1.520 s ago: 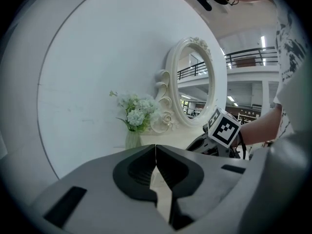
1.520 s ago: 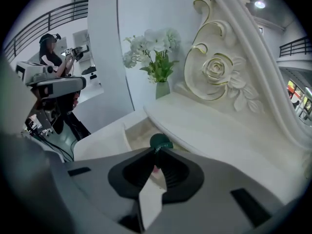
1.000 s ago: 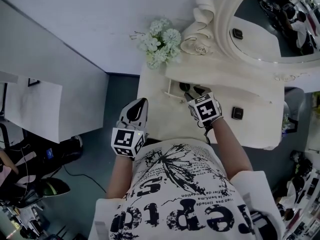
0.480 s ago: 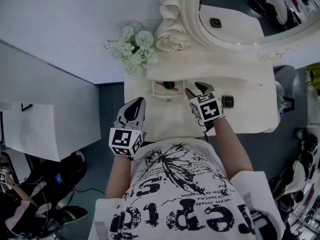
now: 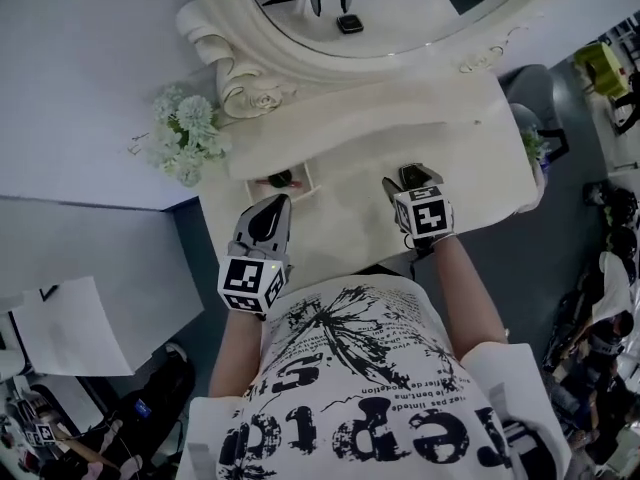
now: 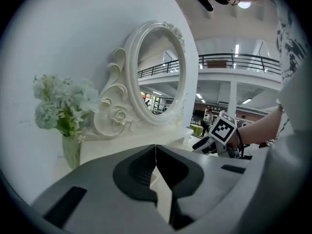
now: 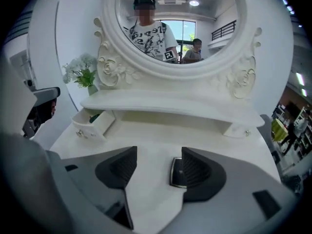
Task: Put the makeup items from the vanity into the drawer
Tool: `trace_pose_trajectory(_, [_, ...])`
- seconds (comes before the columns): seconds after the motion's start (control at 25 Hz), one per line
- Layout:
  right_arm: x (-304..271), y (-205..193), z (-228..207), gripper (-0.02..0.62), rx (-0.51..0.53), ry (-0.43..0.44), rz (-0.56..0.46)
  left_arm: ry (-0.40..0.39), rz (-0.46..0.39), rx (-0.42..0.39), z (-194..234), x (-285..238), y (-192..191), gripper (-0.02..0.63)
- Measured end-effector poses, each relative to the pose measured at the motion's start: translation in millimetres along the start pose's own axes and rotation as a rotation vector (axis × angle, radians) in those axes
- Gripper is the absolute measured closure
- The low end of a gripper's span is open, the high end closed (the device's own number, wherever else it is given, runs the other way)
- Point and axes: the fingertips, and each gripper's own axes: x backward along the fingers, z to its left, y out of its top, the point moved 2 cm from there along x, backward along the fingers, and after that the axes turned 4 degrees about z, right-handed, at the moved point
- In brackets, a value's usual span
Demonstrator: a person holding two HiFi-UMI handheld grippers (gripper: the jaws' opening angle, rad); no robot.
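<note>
Your right tool had just been spreading its jaws. They stood apart, with the dark compact lying flat on the bench between them, just beside the right-hand jaw and unpinched. Your left tool was pressed together on nothing. The small drawer stood open toward the bench's left.

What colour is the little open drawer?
Creamy white. The drawer shows best in the right gripper view.
</note>
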Motion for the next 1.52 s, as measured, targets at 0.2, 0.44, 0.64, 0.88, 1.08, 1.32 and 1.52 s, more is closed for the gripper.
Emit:
trace_pose_trajectory(0.2, [-5,-31,-39,0.288,-0.083,-0.068,0.028,-0.058,0.032,-0.023,-25,-27,2,0.584])
trace_pose_trajectory(0.44, [-29,-45,-52,0.275,-0.108,-0.04,0.073,-0.051,0.058,-0.02,-36,-47,-2,0.586])
trace_pose_trajectory(0.64, [-51,-58,-59,0.259,-0.1,-0.035,0.143,-0.029,0.073,-0.007,-43,-58,-6,0.585])
trace_pose_trajectory(0.88, [-58,-64,-63,0.261,-0.123,0.009,0.206,-0.01,0.078,0.003,-47,-65,-6,0.584])
trace_pose_trajectory(1.08, [-57,-64,-65,0.261,-0.117,0.021,0.214,0.001,0.065,0.0,-45,-63,-3,0.584])
trace_pose_trajectory(1.32, [-43,-35,-54,0.262,-0.096,0.042,0.145,0.028,0.042,0.011,-34,-48,1,0.585])
trace_pose_trajectory(1.52, [-33,2,-27,0.262,-0.044,0.082,0.075,0.062,0.021,0.023,-21,-26,1,0.584])
